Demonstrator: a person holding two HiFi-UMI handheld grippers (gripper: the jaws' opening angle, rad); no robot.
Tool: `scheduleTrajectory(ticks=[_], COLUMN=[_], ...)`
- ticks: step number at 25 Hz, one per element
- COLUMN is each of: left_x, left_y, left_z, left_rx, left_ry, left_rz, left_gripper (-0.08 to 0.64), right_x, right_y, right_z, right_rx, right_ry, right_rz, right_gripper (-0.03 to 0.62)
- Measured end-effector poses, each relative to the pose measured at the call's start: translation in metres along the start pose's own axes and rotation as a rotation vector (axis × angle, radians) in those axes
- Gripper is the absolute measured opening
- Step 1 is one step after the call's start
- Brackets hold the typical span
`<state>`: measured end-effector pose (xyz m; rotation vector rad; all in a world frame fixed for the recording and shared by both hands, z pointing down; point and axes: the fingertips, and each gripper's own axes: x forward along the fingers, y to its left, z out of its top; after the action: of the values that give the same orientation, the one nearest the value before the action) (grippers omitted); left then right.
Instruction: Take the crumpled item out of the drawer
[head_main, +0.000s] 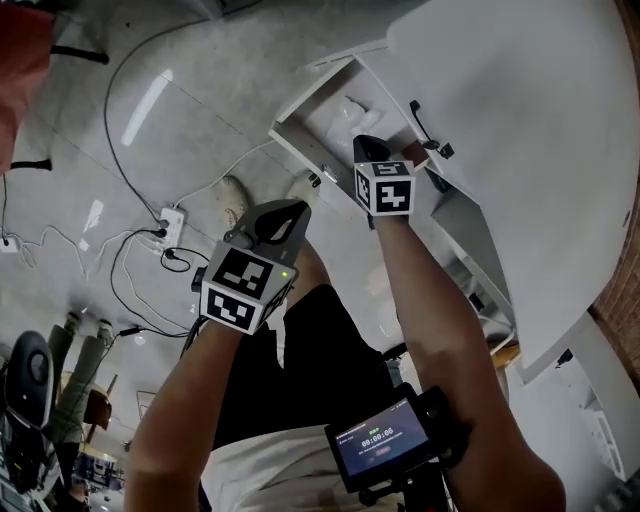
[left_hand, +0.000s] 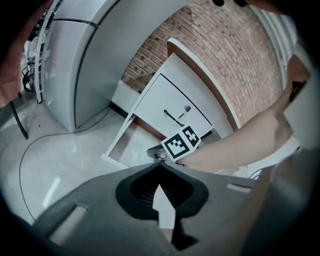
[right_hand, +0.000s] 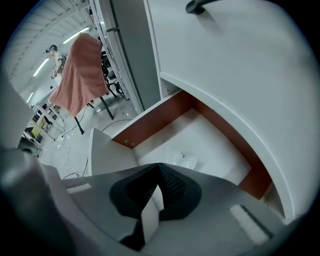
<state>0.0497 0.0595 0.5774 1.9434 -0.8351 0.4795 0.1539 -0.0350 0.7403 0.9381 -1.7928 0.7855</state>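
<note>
Hand-held gripper (right_hand: 159, 165) above crumpled white item (right_hand: 184, 160)

The head view looks steeply down from above. All three views share the open drawer (head_main: 315, 120), with the right gripper view nearest.

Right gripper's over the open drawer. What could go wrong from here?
1. The right gripper is shut. Unless it opens, it may just push the crumpled item along the drawer floor.
2. The cabinet front hangs close over the drawer, so lifting out could bump it.
</note>
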Motion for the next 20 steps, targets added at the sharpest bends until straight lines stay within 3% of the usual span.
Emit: scheduleTrajectory(ticks=[7, 20], left_x=[0.009, 0.010], left_y=[0.013, 0.028], left_z=[-0.008, -0.012], left_rx=[-0.053, -0.065], left_ry=[-0.013, -0.068], left_rz=[0.011, 0.008], left_gripper=[-0.002, -0.002], right_x=[0.032, 0.072], right_y=[-0.007, -0.026], right_z=[-0.003, -0.015], right_rx=[-0.072, -0.096], right_ry=[0.082, 0.154], right_rz=[-0.026, -0.112], right_gripper=[0.013, 0.175])
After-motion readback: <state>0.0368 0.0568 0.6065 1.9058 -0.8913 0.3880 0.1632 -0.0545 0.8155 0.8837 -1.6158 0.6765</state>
